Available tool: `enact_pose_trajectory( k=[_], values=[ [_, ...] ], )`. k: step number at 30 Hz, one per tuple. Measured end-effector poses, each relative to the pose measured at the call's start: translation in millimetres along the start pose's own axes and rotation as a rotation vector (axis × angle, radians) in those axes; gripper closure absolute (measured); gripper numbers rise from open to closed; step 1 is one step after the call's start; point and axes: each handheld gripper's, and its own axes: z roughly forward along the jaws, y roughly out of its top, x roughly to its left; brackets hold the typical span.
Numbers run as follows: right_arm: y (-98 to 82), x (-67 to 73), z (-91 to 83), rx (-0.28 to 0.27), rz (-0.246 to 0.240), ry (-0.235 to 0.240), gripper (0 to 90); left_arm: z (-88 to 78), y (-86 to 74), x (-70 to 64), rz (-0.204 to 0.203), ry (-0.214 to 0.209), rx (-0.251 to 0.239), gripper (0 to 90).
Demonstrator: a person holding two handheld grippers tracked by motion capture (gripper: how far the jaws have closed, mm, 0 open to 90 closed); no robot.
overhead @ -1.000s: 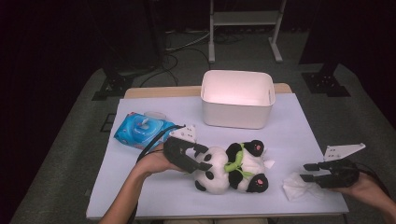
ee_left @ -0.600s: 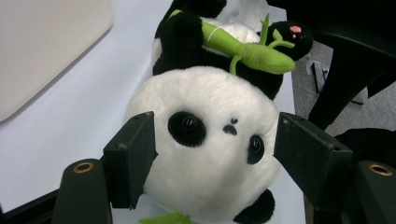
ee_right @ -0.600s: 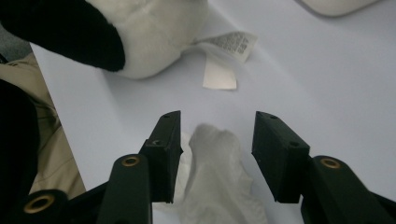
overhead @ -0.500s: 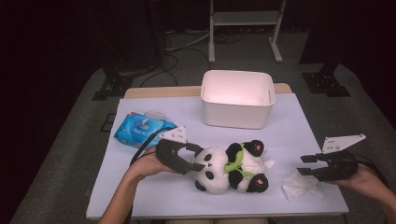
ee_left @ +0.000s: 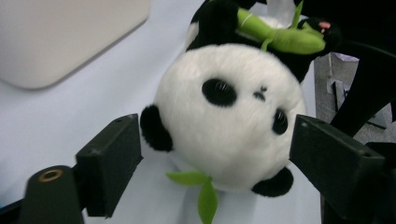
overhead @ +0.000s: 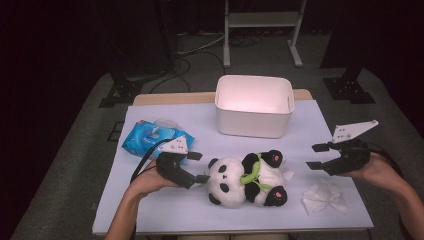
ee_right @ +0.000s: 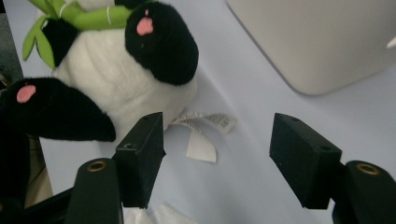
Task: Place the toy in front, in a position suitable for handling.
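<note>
Near edge of the table [overhead: 165,220]: person's forearms come in from the bottom, one gripper per hand. Left gripper [overhead: 199,167] sits low on the table, jaws apart and just been opening wider; they flank the head of the plush panda [overhead: 247,179], one tip at or very near the fur. In the left gripper view the panda's head [ee_left: 229,121] sits between the two jaws w/ gaps both sides, not pinched. Crumpled tissue [overhead: 326,195] lies near the right front corner. Right gripper [overhead: 318,156] is held above the table, right of the panda, apart from it; jaws wide and just been opening, nothing between them. Panda lies on its back mid-table, head toward the left gripper, green bamboo across its chest, sewn label [ee_right: 205,131] flat on the table beside it. Further back: blue wipes pack [overhead: 156,137] at left, then white bin [overhead: 254,105] at the far edge.
</note>
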Motion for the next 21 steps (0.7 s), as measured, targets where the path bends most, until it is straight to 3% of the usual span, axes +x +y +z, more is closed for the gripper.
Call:
enact_pose_trajectory(
  k=[5, 9, 11, 21],
  values=[
    [22.9, -7.1, 5.7, -0.017, -0.022, 0.000, 31.9, -2.9, -4.8, 2.1, -0.011, 0.027, -0.004, 12.7],
    [31.0, -8.8, 9.3, -0.015, -0.032, 0.003, 31.4, -5.1, -5.9, 3.0, -0.014, 0.036, -0.010, 10.9],
    [40.1, -10.4, 13.1, -0.020, -0.040, 0.012, 30.9, -7.6, -6.0, 3.0, -0.010, 0.063, -0.006, 10.5],
    [68.7, -13.6, 25.8, -0.010, -0.100, 0.025, 30.6, -15.1, -12.6, 1.3, -0.032, 0.079, -0.040, 9.8]
  ],
)
